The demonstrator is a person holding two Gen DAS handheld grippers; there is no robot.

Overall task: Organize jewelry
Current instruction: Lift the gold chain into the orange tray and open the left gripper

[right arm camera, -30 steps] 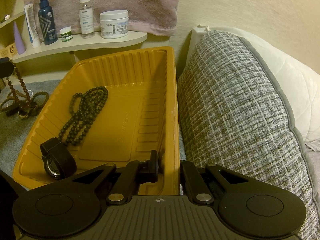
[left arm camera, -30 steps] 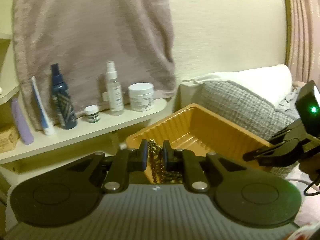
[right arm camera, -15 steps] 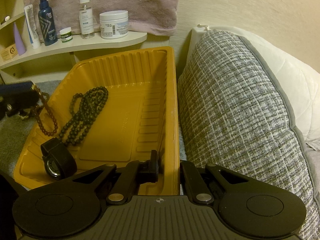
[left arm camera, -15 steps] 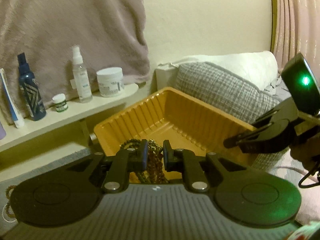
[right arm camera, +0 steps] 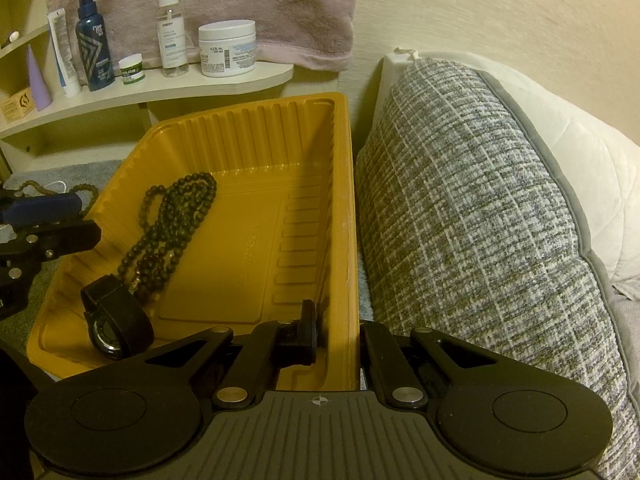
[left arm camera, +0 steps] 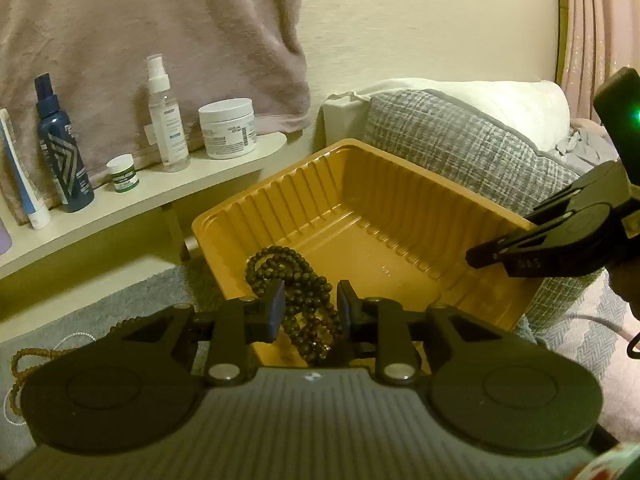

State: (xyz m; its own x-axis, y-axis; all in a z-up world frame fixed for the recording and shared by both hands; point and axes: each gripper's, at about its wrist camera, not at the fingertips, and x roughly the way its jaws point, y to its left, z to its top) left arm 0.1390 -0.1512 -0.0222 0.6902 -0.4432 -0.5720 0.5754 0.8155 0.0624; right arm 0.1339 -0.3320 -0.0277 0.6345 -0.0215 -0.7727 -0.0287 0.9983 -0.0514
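An orange plastic tray [left arm camera: 400,236] [right arm camera: 248,152] sits on the bed. Dark bead necklaces [left arm camera: 296,284] [right arm camera: 172,228] lie heaped in its left part, with a black watch [right arm camera: 116,316] near the front corner. My left gripper [left arm camera: 310,306] is open above the tray's near edge, over the beads, holding nothing. My right gripper [right arm camera: 336,320] is shut on the tray's right wall, one finger inside and one outside; it also shows in the left wrist view [left arm camera: 560,236]. More bead strands [left arm camera: 24,364] lie on the grey blanket left of the tray.
A grey woven pillow [right arm camera: 480,220] and a white pillow [right arm camera: 592,168] press against the tray's right side. A shelf [right arm camera: 160,88] behind holds bottles, a white jar [right arm camera: 227,48] and a small green jar. A pink towel [left arm camera: 140,32] hangs on the wall.
My left gripper carried a brown bead chain over the tray, opened and let it drop among the beads. My right gripper stayed clamped on the tray wall.
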